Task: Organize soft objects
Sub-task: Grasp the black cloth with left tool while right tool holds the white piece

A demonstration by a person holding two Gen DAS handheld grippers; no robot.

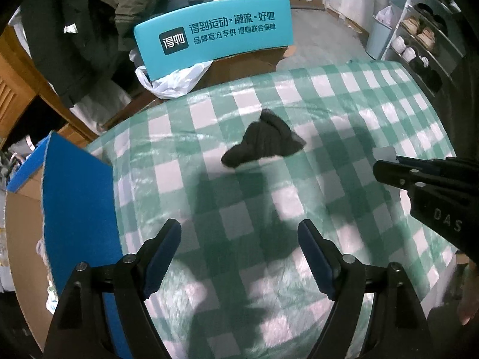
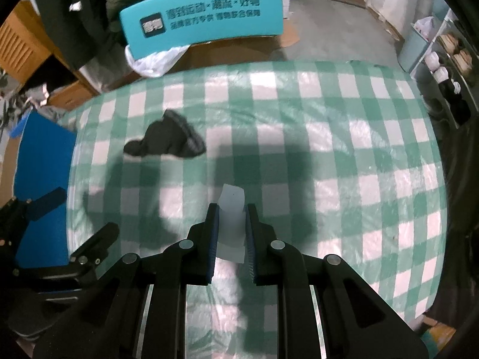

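**Soft objects mid-sorting on checked worktop**

Black cloth item [image 1: 263,140] lay crumpled and ungrasped on the green-checked worktop [image 1: 344,95], ahead of the left claw [image 1: 239,257], whose jaws stood wide and empty above the surface. Right claw [image 2: 230,233] was clamped narrowly on a pale, translucent soft piece [image 2: 230,209]. Judged from this, one item was in hand and at least one remained. A blue box [image 1: 77,197] stood at the left edge.

Left gripper [image 1: 239,230] gapes downward, empty; right gripper [image 2: 230,209] stands nearly closed.
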